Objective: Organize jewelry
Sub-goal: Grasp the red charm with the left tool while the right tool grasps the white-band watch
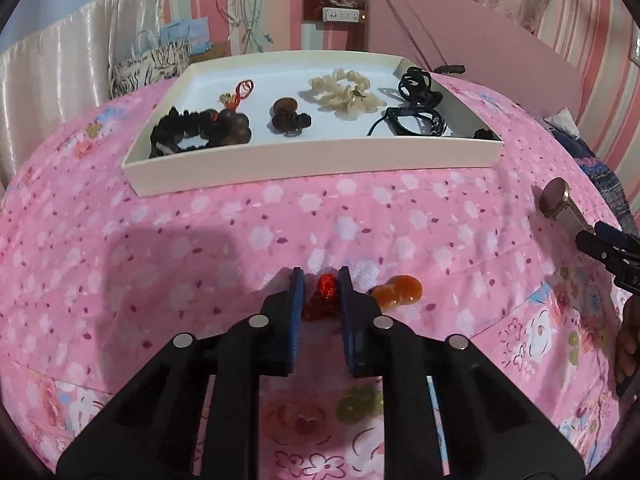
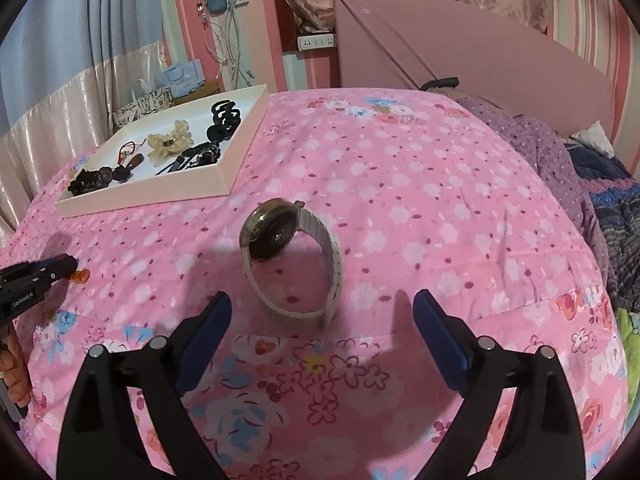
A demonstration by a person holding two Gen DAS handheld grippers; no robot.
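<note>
My left gripper (image 1: 321, 286) is shut on a red beaded ornament (image 1: 326, 286) that lies on the pink flowered bedspread; orange beads (image 1: 396, 295) trail to its right. A cream tray (image 1: 312, 160) beyond it holds dark bead bracelets (image 1: 200, 132), a brown clip (image 1: 286, 116), a cream scrunchie (image 1: 344, 94) and black hair clips (image 1: 418, 86). My right gripper (image 2: 322, 312) is open, its blue fingers on either side of a wristwatch (image 2: 276, 232) with a white band that stands on the bedspread just ahead. The watch also shows in the left wrist view (image 1: 554, 198).
A pink headboard panel (image 2: 460, 48) rises behind the bed. Purple and blue folded blankets (image 2: 580, 168) lie at the right. A patterned bag (image 1: 148, 64) and hanging cables (image 1: 248, 8) stand by the wall at the far left. The tray also shows in the right wrist view (image 2: 160, 196).
</note>
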